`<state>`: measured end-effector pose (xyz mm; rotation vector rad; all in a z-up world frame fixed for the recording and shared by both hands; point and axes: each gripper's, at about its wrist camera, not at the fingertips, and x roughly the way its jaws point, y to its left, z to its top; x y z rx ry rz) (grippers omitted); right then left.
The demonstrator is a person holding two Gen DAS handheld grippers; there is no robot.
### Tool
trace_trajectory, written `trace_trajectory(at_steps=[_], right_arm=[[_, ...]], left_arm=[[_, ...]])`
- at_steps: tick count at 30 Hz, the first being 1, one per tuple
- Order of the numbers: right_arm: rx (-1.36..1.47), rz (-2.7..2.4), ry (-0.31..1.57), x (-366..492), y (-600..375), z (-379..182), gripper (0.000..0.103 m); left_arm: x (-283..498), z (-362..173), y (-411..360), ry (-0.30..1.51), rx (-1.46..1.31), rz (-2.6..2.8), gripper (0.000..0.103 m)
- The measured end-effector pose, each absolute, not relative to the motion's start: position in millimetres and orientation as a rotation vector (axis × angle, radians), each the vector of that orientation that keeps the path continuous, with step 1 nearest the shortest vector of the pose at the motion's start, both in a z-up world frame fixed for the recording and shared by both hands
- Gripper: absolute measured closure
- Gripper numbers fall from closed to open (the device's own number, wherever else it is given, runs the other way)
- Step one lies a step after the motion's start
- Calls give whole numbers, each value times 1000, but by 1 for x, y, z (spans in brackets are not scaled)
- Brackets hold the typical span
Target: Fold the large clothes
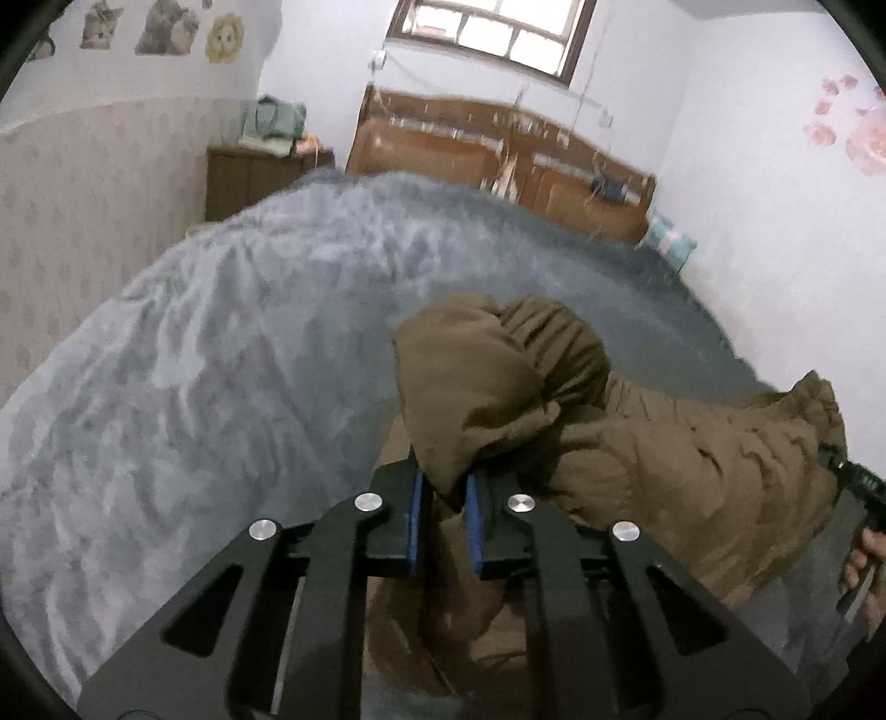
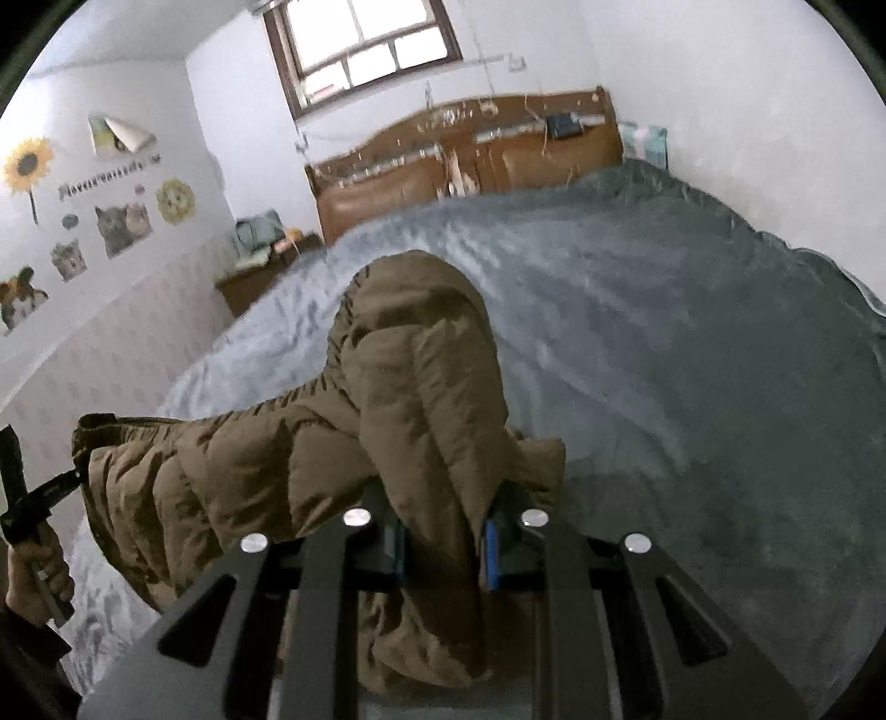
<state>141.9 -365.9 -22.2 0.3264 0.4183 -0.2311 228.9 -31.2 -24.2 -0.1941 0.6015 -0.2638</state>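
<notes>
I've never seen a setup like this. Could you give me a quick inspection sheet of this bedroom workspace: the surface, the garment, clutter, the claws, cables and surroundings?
Surface: bed covered by a grey fleecy blanket, rumpled.
Job's things: brown padded jacket, bunched up and stretched between the two claws.
Clutter: nothing seen on the blanket besides the jacket.
Grippers: left claw shut on jacket fabric; right claw shut on a thicker fold.
Cables: thin cords hang by the wall above the headboard; nothing seen near the claws.
Surroundings: wooden headboard, window, animal stickers on the wall, nightstand with a bag on it.
</notes>
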Motion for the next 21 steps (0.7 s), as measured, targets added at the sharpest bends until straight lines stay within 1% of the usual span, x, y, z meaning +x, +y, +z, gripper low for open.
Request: trace_trajectory(at_steps=[6,10,13,18,21], right_arm=[[321,-186,300,96,-354,9,84],[319,-153,259,73,-348,18,84],[337,-126,229,61,-345,22,84],[387,-71,147,42,-352,29,84],[410,-91,165,56,-355,24,84]], left_arm=[[181,27,-16,460,-208,-287,94],[153,51,-4,388,-211,-291,94],[131,68,3,338,-219,-301,96],[103,85,14,271,-226,-325,99],[110,80,10,284,-207,-313,99]])
